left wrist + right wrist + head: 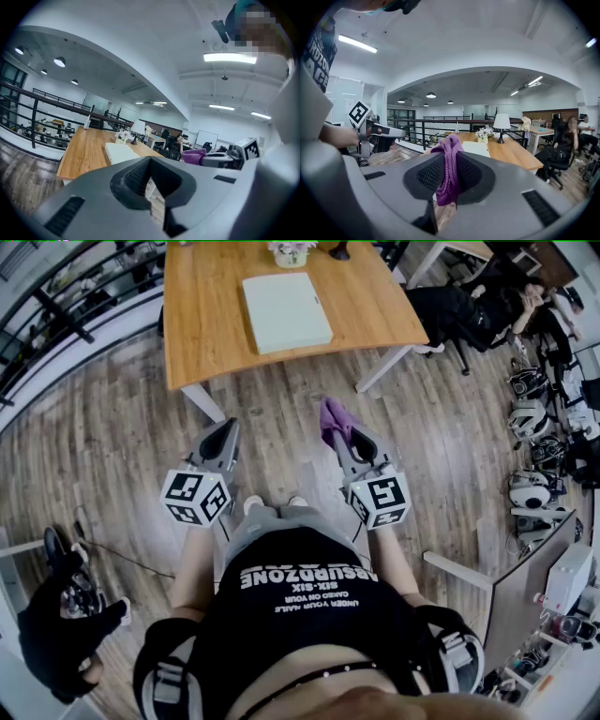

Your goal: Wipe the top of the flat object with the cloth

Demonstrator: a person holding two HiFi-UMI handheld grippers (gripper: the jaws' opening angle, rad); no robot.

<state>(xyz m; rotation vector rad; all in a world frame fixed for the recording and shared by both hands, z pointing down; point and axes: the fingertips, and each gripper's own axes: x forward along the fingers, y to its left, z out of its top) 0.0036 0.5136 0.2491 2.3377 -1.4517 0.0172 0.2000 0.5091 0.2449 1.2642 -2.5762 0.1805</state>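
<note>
The right gripper (pixel 343 433) clamps the cloth (pixel 333 417) and the left gripper (pixel 225 433) is closed on nothing, both well short of the pad (pixel 286 311) on the table (pixel 202 320); best to land the cloth flat.

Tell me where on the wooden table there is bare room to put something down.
Bare wood lies on both sides of the white flat object, out to the left and right edges of the table. A narrower strip runs between it and the near edge. The far edge is crowded: a flower pot and a lamp base stand there.
</note>
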